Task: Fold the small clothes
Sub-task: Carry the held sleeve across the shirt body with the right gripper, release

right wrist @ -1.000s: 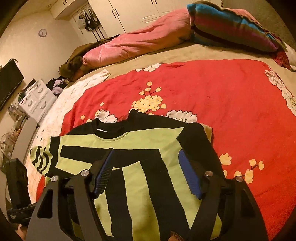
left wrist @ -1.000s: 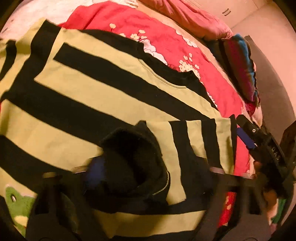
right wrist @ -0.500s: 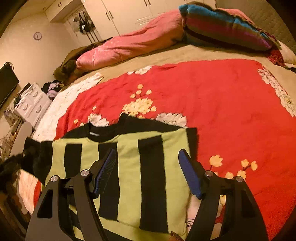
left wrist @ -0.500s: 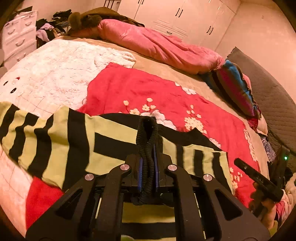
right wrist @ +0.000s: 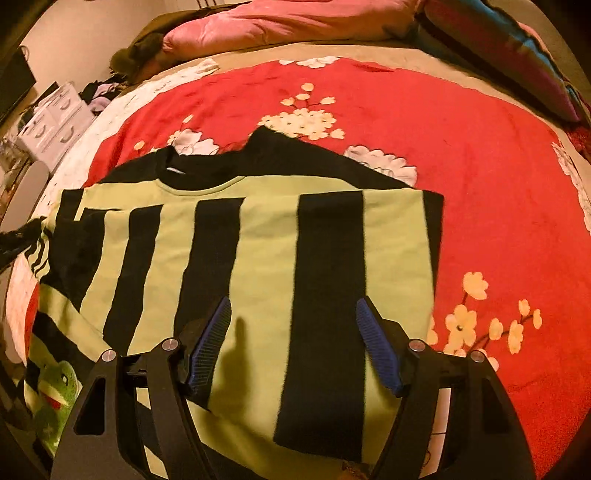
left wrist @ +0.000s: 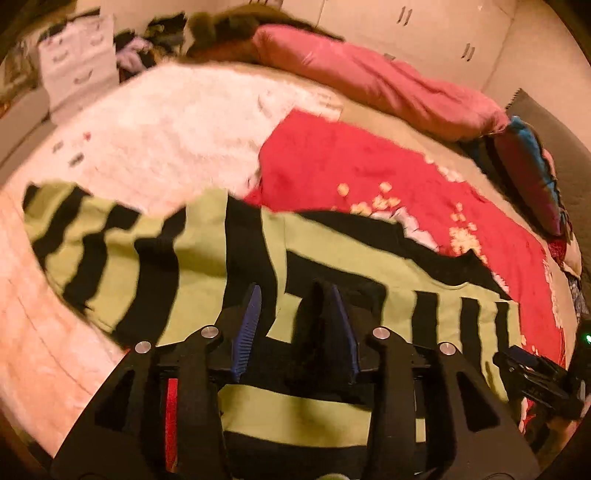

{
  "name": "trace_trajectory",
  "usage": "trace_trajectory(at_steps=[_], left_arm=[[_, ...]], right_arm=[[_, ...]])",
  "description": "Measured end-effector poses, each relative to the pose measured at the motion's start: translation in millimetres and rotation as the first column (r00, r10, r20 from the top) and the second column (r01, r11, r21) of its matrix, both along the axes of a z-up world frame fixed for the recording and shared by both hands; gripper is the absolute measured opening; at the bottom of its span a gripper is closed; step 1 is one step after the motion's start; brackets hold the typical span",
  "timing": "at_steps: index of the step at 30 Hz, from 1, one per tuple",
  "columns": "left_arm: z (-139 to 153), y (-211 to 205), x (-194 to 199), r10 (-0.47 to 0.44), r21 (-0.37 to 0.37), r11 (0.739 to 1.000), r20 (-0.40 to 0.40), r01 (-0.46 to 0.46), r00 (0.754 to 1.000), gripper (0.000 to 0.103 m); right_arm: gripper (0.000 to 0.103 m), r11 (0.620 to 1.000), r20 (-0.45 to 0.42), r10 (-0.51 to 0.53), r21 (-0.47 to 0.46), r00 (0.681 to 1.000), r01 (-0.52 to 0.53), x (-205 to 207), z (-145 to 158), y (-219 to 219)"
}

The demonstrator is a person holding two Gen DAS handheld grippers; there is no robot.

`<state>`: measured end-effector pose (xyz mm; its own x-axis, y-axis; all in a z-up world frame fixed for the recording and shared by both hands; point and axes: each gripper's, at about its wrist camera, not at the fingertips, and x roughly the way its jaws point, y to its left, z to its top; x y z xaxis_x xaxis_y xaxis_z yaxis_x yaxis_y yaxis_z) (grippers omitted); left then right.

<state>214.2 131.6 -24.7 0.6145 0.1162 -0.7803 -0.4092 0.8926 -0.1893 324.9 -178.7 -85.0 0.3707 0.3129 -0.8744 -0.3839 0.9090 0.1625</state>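
- Striped sweater (right wrist: pixel 258 258): soft matt knit cloth, green and black.
- Red blanket (right wrist: pixel 480 166): plush, fuzzy cloth with a floral print.
- White blanket (left wrist: pixel 177 129): fluffy, rough-looking pile.
- Pink duvet (left wrist: pixel 388 85): smooth cloth, faint sheen.
- Right gripper (right wrist: pixel 295 347): matt black plastic, ribbed blue pads, shiny metal screws.

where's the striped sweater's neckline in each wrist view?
Left wrist: neckline right of centre, running toward the right edge of the striped sweater.
Right wrist: neckline upper left of centre, at the sweater's far edge.
Shared landmark: pink quilt at the far side of the bed.
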Motion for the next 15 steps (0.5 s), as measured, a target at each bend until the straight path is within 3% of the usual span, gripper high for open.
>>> trace_trajectory(at_steps=[3,7,12,15], left_arm=[[11,-26,2,-0.091,0.001,0.996,0.016,0.091,0.996,0.037],[-3,-64,16,-0.201,0.035,0.979,-0.031,0.202,0.979,0.044],[-57,-69,26,-0.156,0.044,0.985,-0.209,0.168,0.965,0.055],[-66,-61,24,-0.152,0.032,0.986,-0.198,0.161,0.968,0.055]], right_arm=[[0.069,1.0,0.008,-0.007,0.026,1.0,0.007,-1,5,-4],[0.069,1.0,-0.019,-0.001,0.024,1.0,0.001,-1,-1,-4],[0.069,1.0,-0.049,-0.007,-0.01,0.999,0.006,1,-9,-3],[0.069,1.0,-0.059,-0.008,-0.011,0.998,0.007,2,-13,-4]])
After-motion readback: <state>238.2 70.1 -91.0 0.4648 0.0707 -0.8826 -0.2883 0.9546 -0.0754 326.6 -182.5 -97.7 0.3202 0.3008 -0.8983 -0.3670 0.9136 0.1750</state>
